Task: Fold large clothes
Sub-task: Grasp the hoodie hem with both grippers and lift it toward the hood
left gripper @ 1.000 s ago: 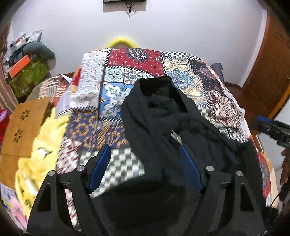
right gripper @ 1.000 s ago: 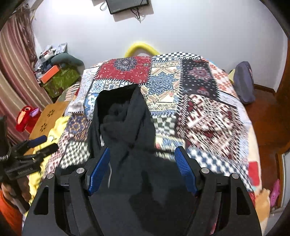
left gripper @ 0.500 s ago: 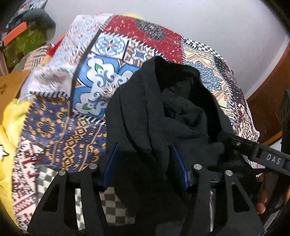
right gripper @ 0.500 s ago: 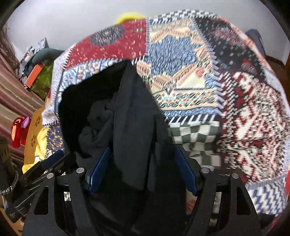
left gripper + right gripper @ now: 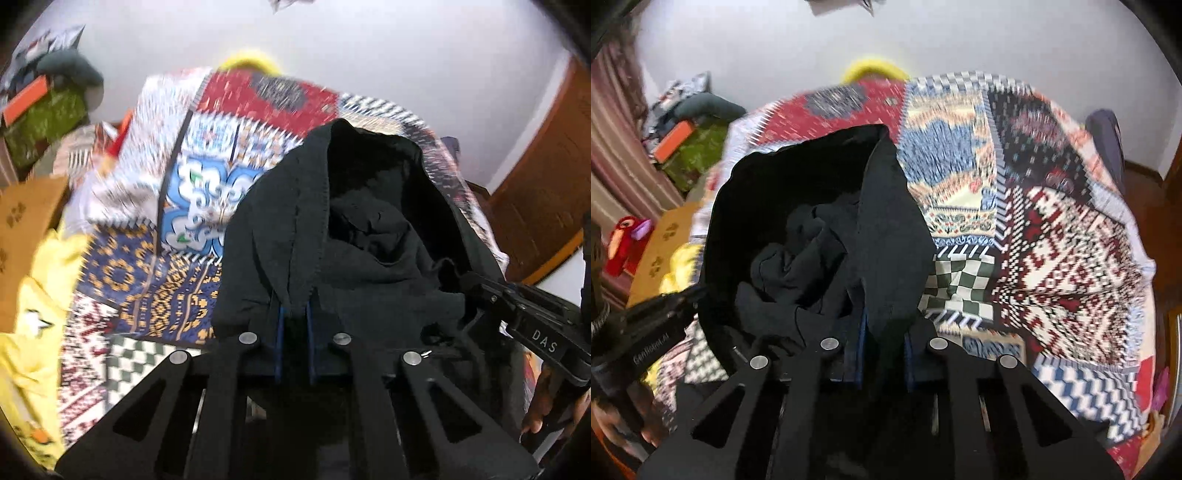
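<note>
A large black garment (image 5: 354, 236) lies bunched on a patchwork bedspread (image 5: 147, 258); it also shows in the right wrist view (image 5: 820, 236). My left gripper (image 5: 294, 314) is shut on the garment's near left edge, cloth pinched between its blue pads. My right gripper (image 5: 882, 325) is shut on the garment's near right edge. The garment hangs between the two grippers like an open pouch, its middle crumpled inside. The right gripper's body shows at the right of the left wrist view (image 5: 532, 325), and the left gripper's body at the left of the right wrist view (image 5: 653, 332).
The bedspread (image 5: 1052, 240) covers the bed up to a white wall. A yellow cloth (image 5: 33, 295) and a cardboard box (image 5: 22, 229) lie at the bed's left. Clutter (image 5: 690, 144) is piled far left. A wooden door (image 5: 546, 177) stands right.
Both grippers have closed from open onto the near edges of the black garment. The views have tilted up and the cloth now hangs lifted between them.
</note>
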Motion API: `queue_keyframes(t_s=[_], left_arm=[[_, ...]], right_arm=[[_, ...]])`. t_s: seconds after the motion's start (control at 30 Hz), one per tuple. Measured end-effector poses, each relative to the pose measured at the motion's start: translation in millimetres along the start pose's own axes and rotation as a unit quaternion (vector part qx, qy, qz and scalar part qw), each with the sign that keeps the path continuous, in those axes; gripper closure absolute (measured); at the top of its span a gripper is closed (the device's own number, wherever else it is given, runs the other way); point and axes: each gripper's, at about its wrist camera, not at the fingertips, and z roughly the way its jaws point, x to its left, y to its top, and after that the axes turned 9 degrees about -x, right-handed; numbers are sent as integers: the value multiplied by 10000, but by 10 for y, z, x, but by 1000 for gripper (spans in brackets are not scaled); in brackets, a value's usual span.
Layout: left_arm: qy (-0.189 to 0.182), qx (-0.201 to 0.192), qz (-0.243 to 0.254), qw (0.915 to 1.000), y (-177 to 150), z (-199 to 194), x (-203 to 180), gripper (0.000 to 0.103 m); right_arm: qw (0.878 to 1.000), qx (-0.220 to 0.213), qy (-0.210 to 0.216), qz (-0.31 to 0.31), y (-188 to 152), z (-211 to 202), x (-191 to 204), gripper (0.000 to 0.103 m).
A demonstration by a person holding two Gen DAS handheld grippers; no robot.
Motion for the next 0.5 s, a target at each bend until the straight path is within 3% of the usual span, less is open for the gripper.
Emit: queue_keyframes(t_s=[0.27,0.5], left_arm=[[-146,-192,566,9981,-222,-1055,-345,95],[-322,-143,809,9961,-809,-1686,-476,95]], right_arm=[[9983,-342,257,-385,-244,-916,309,90],[9979,-310,418,-391,-691,-1403,358,90]])
